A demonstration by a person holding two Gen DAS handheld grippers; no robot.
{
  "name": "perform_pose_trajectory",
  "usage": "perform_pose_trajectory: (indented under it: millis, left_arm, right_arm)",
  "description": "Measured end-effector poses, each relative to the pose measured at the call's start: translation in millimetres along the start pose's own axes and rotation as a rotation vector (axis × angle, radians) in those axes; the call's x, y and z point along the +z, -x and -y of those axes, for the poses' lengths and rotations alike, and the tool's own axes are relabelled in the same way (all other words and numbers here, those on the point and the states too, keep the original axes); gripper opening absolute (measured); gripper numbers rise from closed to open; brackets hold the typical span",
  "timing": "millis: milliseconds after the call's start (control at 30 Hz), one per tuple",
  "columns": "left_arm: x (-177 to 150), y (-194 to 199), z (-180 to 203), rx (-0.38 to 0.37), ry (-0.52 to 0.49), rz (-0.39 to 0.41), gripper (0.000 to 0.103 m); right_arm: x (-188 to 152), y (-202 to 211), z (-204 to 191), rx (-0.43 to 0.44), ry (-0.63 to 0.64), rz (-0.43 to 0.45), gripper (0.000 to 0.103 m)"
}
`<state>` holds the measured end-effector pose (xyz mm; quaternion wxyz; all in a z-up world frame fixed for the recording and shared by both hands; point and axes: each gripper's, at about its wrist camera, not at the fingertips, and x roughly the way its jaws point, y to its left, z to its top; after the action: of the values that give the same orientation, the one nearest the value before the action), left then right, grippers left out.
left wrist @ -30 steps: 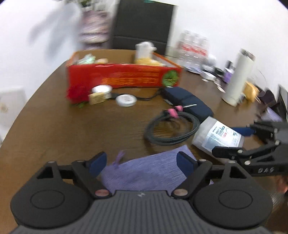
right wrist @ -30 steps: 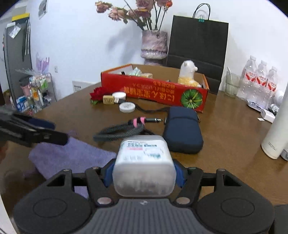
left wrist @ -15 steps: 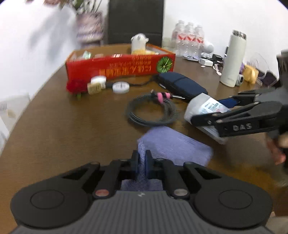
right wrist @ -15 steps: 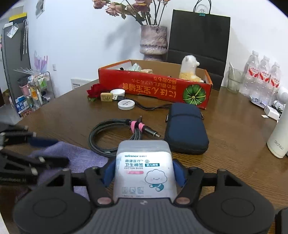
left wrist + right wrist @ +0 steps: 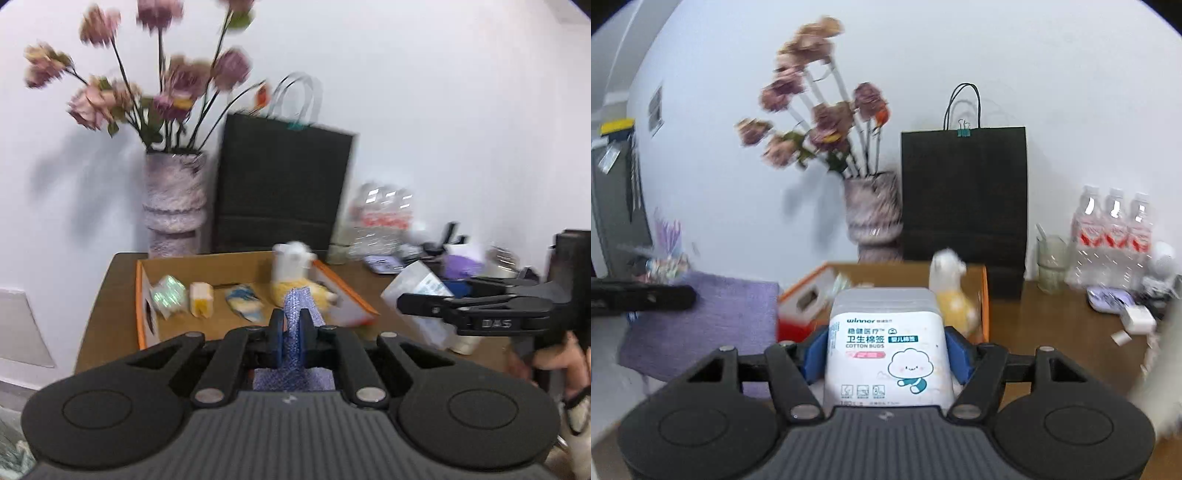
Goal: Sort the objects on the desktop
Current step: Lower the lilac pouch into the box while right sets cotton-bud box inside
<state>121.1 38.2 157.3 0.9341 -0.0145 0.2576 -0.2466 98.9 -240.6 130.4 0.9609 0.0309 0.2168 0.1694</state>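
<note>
Between the left gripper's (image 5: 291, 334) nearly closed blue pads, a purple cloth (image 5: 297, 314) is hanging pinched: knitted, textured weave, a fold standing up above the jaws and the rest draping below, raised in front of the open cardboard box (image 5: 236, 266). Beside it, the right gripper (image 5: 886, 350) is holding a cotton-bud box (image 5: 888, 354) clamped at both sides: white, translucent lid, teal lettering, a cartoon cloud on the label. Beyond the carton, a plush toy (image 5: 951, 291), a flower vase (image 5: 173, 206) and a black paper bag (image 5: 964, 192) are standing.
</note>
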Motion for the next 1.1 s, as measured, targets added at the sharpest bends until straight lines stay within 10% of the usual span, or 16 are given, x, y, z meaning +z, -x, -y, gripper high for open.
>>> perform_pose_trajectory:
  millis: [233,533,633,1100]
  left_arm:
    - [39,-157,-59,0.054,-0.084,-0.284,0.009]
    - [6,-234,-82,0.154,-0.291,-0.432,0.02]
    - [2,-237,-88,0.168,-0.229,-0.477,0.079]
    - [70,-128,-68,0.267,0.094,-0.341,0.102]
  right_arm:
    - [51,-166,18,-0.042,-0.038,-0.256,0.064]
    - [15,-281,11,-0.194,-0.001,-0.509,0.064]
    - [15,-289,13,-0.151,-0.053,-0.512,0.065]
    - [108,-179,36,-0.165,-0.124,-0.349,0.085]
